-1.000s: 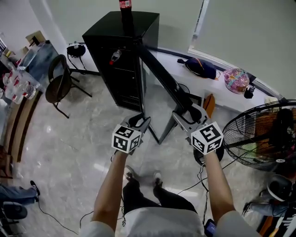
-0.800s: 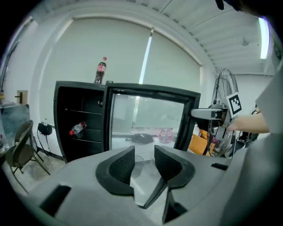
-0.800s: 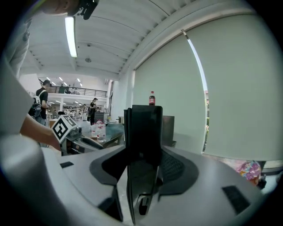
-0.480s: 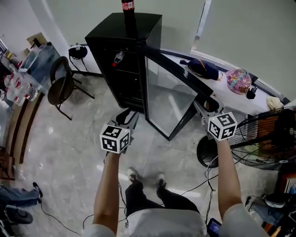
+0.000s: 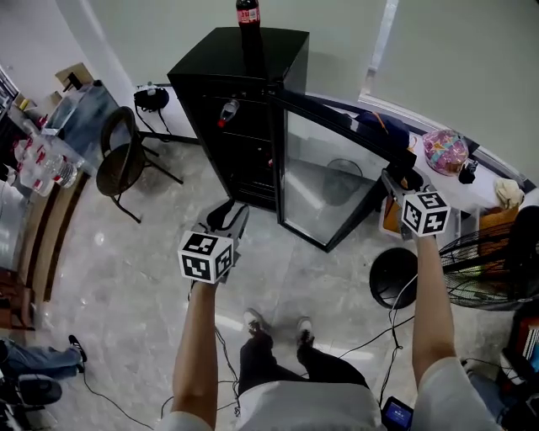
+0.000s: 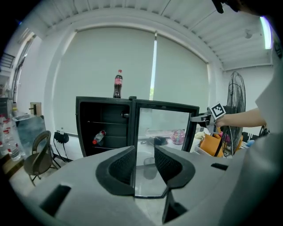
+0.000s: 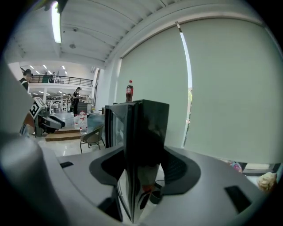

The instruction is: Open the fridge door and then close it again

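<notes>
The black fridge (image 5: 244, 93) stands with its glass door (image 5: 337, 181) swung wide open. A bottle (image 5: 228, 112) lies on a shelf inside and a cola bottle (image 5: 248, 21) stands on top. My right gripper (image 5: 396, 177) is shut on the door's free edge; in the right gripper view that edge (image 7: 141, 132) runs upright between the jaws of the right gripper (image 7: 141, 170). My left gripper (image 5: 229, 215) hangs in front of the fridge, apart from it. In the left gripper view the left gripper (image 6: 144, 165) stands open with nothing between its pads, facing the fridge (image 6: 104, 128).
A folding chair (image 5: 118, 160) stands left of the fridge, beside a table with bottles (image 5: 42, 160). A standing fan (image 5: 488, 261) and a round black base (image 5: 394, 278) are at the right. Bags lie on the window ledge (image 5: 446, 151). Cables cross the floor.
The door has swung further open to the right, with my right gripper moving right on its edge. My left gripper has drifted left and a little away from the fridge.
</notes>
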### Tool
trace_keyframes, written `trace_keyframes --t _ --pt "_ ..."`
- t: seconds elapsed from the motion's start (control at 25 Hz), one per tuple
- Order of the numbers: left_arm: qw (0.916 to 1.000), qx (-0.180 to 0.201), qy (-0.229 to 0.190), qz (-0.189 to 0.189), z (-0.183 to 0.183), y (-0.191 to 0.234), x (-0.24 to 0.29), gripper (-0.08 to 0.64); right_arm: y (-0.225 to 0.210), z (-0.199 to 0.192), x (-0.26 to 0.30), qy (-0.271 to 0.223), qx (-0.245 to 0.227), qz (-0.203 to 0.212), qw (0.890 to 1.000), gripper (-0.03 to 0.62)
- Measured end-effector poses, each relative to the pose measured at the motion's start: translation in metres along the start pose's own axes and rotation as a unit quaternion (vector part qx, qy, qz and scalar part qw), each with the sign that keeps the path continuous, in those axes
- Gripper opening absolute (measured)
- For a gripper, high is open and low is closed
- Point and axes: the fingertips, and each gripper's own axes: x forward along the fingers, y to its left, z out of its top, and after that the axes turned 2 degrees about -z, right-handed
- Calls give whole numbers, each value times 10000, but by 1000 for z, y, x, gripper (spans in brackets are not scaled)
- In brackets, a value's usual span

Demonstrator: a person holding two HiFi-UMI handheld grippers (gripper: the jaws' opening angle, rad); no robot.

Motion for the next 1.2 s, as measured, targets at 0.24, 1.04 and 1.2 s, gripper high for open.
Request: trace_keyframes --t 0.24,1.04,1.2 --pt "9999 -8 19 -119 10 20 10 114 -17 3 15 234 46 -440 9987 234" --pt "9958 648 -644 -97 126 57 -40 114 93 105 -68 -600 -286 -982 9930 288" --pt "9926 884 -820 -115 143 53 -62 114 120 141 -89 -967 -346 -645 9926 288"
